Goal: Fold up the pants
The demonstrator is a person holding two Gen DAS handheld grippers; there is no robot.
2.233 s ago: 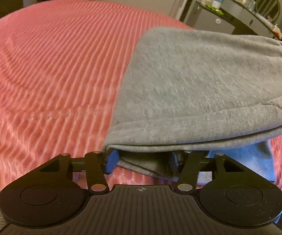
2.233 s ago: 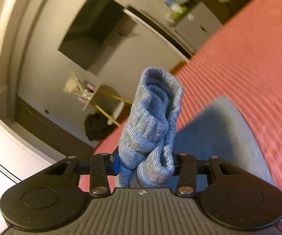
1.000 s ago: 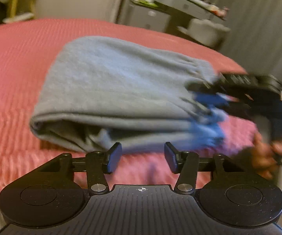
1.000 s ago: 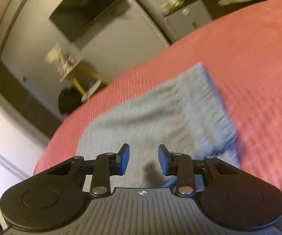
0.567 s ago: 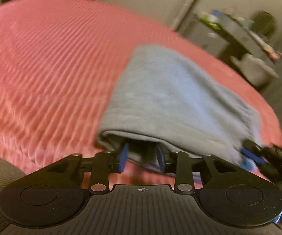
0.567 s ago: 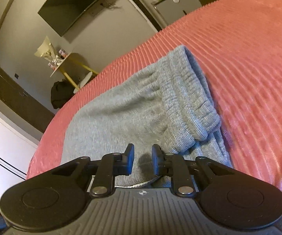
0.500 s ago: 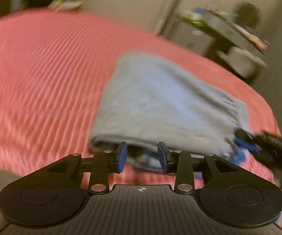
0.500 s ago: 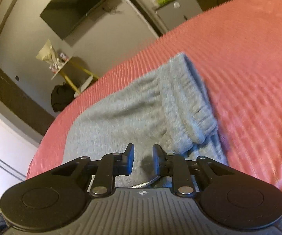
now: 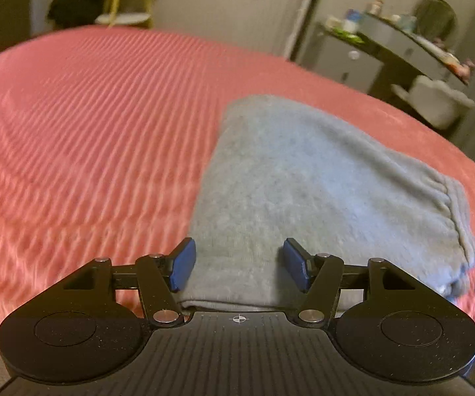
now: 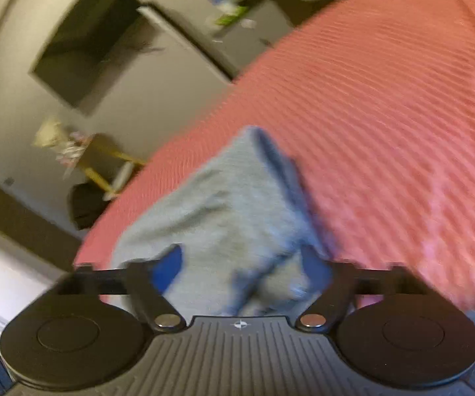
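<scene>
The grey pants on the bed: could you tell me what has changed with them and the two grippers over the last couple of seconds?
Both grippers let go. The left gripper and right gripper, earlier clamped on bunched cloth, have just been opening and now stand open over the grey pants, nothing pinched. The pants went from held up to lying folded on the red bedspread. The bedspread looks unchanged.

Dim, warm indoor light, no clear source or hard shadows, colours muddy and grainy. Left wrist view: red bedspread [image 9: 89,138] ribs smeared, grey pants [image 9: 303,178] soft, room behind out of focus. Right wrist view is worse: heavy motion blur over pants [image 10: 224,217] and wall. Fisheye bends edges, corners go dark.
</scene>
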